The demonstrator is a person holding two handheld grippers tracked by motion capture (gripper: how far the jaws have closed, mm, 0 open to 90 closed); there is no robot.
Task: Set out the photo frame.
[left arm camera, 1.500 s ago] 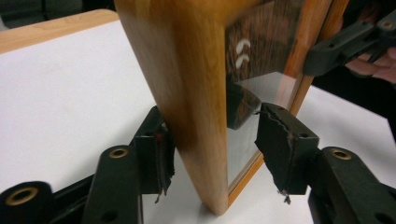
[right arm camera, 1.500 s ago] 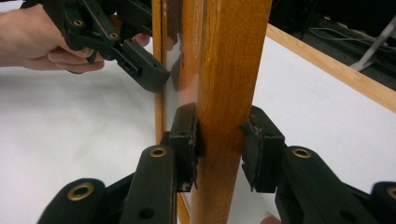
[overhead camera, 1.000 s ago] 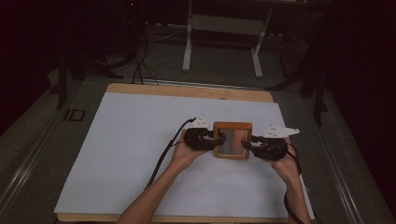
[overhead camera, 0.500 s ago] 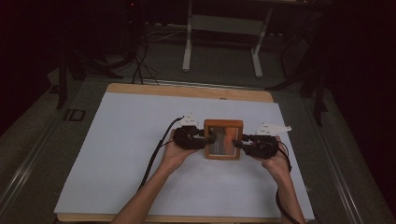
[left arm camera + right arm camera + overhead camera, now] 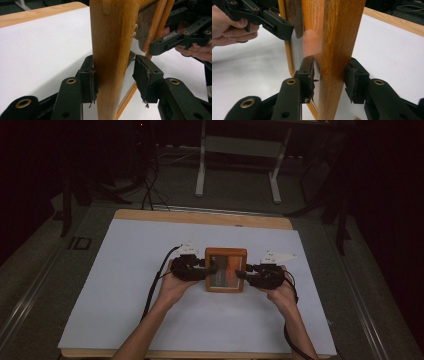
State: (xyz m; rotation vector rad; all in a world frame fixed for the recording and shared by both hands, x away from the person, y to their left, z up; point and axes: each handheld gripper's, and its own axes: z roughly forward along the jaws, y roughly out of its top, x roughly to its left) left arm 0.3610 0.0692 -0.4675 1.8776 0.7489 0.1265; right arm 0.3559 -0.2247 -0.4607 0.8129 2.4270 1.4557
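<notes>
The wooden frame [image 5: 226,270] sits over the middle of the white sheet [image 5: 125,285] on the bench [image 5: 200,216]. My left gripper [image 5: 211,269] clamps its left rail, pads partly closed on the wood; in the left gripper view one pad looks slightly off the glass side. My right gripper [image 5: 241,274] grips the right rail the same way, jaws partly closed.

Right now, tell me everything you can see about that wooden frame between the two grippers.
The wooden frame is a small rectangle of orange-brown varnished wood around a glossy pane, with dark brown and orange showing behind it. It sits over the white sheet, near the table's middle. The left gripper straddles one side rail, the right gripper the opposite rail. Whether its underside rests on the sheet cannot be told.
</notes>
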